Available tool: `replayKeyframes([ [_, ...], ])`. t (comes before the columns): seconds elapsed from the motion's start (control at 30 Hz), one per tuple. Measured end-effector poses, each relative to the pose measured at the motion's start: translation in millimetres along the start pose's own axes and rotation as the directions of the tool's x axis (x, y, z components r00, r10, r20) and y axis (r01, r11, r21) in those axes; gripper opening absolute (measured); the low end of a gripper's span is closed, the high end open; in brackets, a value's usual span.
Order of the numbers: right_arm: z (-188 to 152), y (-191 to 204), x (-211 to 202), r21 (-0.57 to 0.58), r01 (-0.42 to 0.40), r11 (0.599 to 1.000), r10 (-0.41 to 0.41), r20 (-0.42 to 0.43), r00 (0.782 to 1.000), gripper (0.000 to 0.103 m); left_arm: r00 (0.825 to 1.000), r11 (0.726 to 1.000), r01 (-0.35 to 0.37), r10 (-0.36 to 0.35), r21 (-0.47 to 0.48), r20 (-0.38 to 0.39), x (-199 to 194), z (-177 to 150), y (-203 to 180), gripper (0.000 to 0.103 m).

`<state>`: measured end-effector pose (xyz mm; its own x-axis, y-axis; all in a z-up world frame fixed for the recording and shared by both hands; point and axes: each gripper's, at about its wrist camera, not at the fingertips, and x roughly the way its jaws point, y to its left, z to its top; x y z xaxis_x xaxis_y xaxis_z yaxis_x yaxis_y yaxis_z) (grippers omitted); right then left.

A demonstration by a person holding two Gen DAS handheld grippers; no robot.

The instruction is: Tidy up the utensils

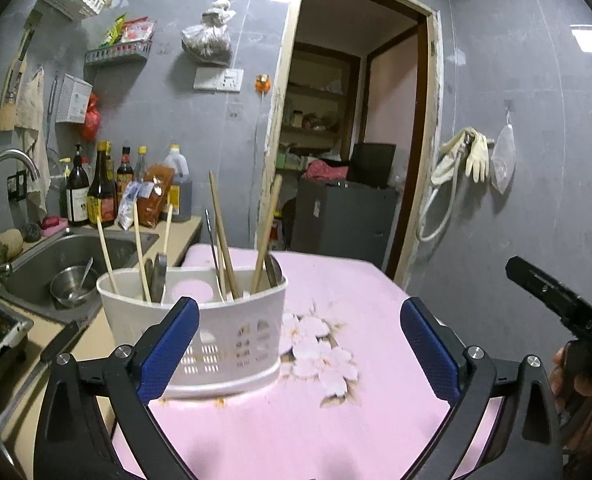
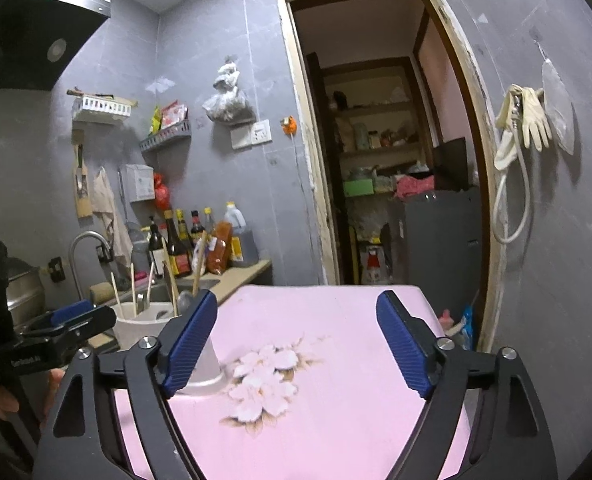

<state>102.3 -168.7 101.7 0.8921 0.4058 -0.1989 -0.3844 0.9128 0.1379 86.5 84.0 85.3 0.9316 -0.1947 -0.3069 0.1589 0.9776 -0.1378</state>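
Left gripper [image 1: 299, 344]: from my left wrist view its blue pads are spread wide with nothing between them; the left pad sits in front of the caddy's near wall, and I can't tell if it touches.
Right gripper [image 2: 296, 344]: also wide open and empty, aimed over the bare stretch of the pink cloth [image 2: 335, 420] toward the doorway.
Utensil caddy [image 1: 232, 328]: white plastic with a perforated front, standing upright at the left-centre of the left view, on the near-left part of the cloth-covered table, with the sink [image 1: 36, 276] just beyond its left side.
Contents: wooden chopsticks [image 1: 224, 236] lean at mixed angles across the compartments, and metal spoons [image 1: 158, 280] stand among them, one in the right end too. Exact compartment for each piece I can't make out.
Handling, chopsticks: I judge them light, stiff and smooth, so they may pivot in the pads. I'd pinch one on the bare upper shaft, well above the rim.
Handling, spoons: heavier and slippery; I'd take the handle across its flat faces.
Handling, caddy: light, thin-walled and top-heavy with tall sticks, so a sideways tug could tip it. I'd steady its rim with one gripper.
Elsewhere: a steel bowl [image 1: 72, 284] with a spoon lies in the sink.
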Motion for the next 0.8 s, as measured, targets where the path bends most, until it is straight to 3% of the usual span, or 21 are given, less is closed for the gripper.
replayKeyframes([
  [0.27,-15.0,1.8,-20.8,-0.007,0.049,0.999,-0.049,-0.04,0.998,0.103,0.999,1.0,-0.009,0.008,-0.017,-0.053,-10.4,-28.9,-6.0,0.099],
  [0.8,-60.8,12.6,-60.0,-0.049,0.187,0.981,-0.189,-0.038,0.981,0.103,0.996,0.996,-0.094,0.094,-0.009,0.005,-57.7,-63.6,-10.2,0.099],
])
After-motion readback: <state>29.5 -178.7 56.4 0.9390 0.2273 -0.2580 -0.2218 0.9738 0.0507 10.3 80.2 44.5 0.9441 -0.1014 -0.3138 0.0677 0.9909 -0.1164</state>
